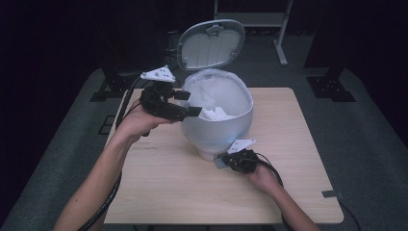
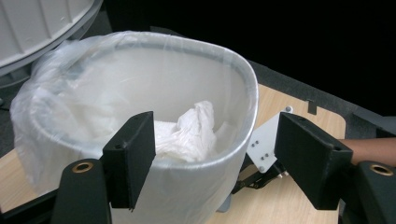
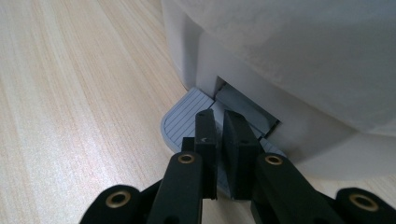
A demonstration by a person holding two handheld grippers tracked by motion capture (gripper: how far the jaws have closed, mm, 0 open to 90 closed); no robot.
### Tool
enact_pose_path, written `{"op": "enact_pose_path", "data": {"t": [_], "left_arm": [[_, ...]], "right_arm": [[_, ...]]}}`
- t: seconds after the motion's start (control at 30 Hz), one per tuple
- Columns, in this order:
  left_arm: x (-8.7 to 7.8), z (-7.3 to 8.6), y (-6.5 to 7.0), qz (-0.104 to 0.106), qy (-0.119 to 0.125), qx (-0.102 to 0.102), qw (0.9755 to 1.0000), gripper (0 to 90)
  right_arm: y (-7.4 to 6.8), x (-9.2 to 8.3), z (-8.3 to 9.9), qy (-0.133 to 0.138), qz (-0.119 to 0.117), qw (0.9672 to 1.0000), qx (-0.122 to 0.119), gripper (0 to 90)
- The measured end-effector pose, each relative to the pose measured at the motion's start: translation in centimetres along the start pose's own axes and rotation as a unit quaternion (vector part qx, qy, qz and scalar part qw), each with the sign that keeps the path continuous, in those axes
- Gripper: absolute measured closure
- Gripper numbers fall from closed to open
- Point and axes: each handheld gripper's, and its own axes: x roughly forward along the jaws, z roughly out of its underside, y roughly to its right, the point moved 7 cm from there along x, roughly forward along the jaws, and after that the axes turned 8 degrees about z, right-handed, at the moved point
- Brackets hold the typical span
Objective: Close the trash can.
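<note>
A small white pedal bin [image 1: 219,132] stands on the wooden table [image 1: 163,187] with its lid [image 1: 210,44] swung up. A clear liner is folded over its rim [image 2: 247,93], and a crumpled white wad [image 2: 187,133] lies inside. My left gripper [image 1: 189,103] hovers at the bin's left rim, open, with nothing between its jaws; the wad lies below and beyond them. My right gripper [image 3: 218,119] is shut and rests tip-down on the grey ribbed pedal [image 3: 182,121] at the bin's foot [image 1: 207,154].
The table is bare wood to the left of and in front of the bin. A small dark tab [image 1: 332,194] sits at the table's right edge. Dark floor and stand legs [image 1: 281,48] lie behind the table.
</note>
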Motion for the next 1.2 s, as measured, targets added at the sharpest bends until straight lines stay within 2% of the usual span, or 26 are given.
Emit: {"op": "enact_pose_path", "data": {"t": [0.17,0.57,1.2], "left_arm": [[-0.6,1.1,-0.3,-0.004,0.004,-0.01,0.9999,25.4],[-1.5,3.1,-0.3,-0.015,0.003,-0.016,0.9998,20.2],[-2.2,6.2,-0.5,-0.022,0.005,-0.028,0.9994,19.0]], "right_arm": [[0.0,0.0,0.0,0.0,-0.002,1.0,0.002,83.9],[-0.1,0.0,-0.1,-0.001,-0.001,1.0,0.003,83.9],[-0.1,0.0,-0.1,-0.002,0.002,1.0,0.002,84.0]]}}
